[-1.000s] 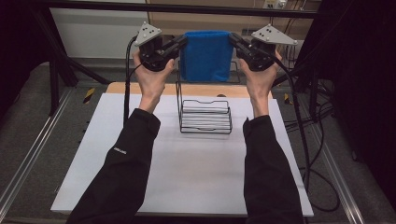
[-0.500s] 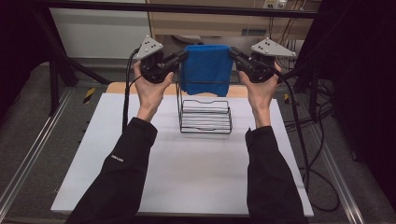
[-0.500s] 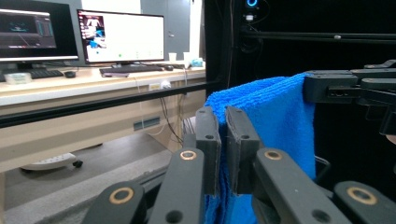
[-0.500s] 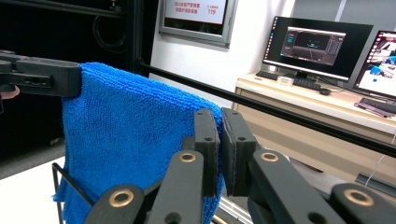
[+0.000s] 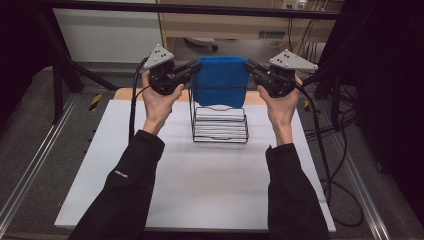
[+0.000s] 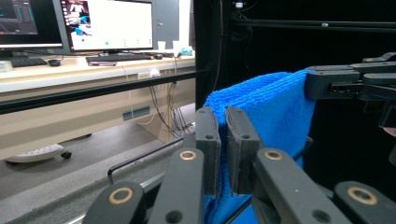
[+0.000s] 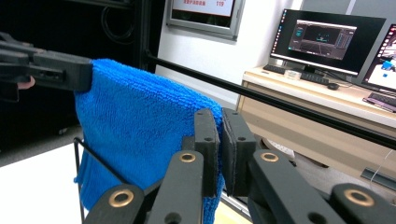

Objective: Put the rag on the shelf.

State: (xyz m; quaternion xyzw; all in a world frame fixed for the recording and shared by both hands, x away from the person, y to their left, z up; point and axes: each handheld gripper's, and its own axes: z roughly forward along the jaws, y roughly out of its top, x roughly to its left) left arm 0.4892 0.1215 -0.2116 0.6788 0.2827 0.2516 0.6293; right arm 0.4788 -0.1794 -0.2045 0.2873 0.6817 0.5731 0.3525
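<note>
Blue towel (image 5: 220,81), unlabelled, stretched above wire rack (image 5: 220,125) at the table's (image 5: 200,190) far edge; left gripper (image 5: 192,68) and right gripper (image 5: 251,67) each clamp an upper corner.

Both hands come down a little, bringing the left hand-held gripper (image 5: 192,70) and right hand-held gripper (image 5: 250,67) lower. The blue towel (image 5: 220,80) stretched between them now hangs closer to the wire rack (image 5: 220,125), its lower edge overlapping the rack's top.
</note>
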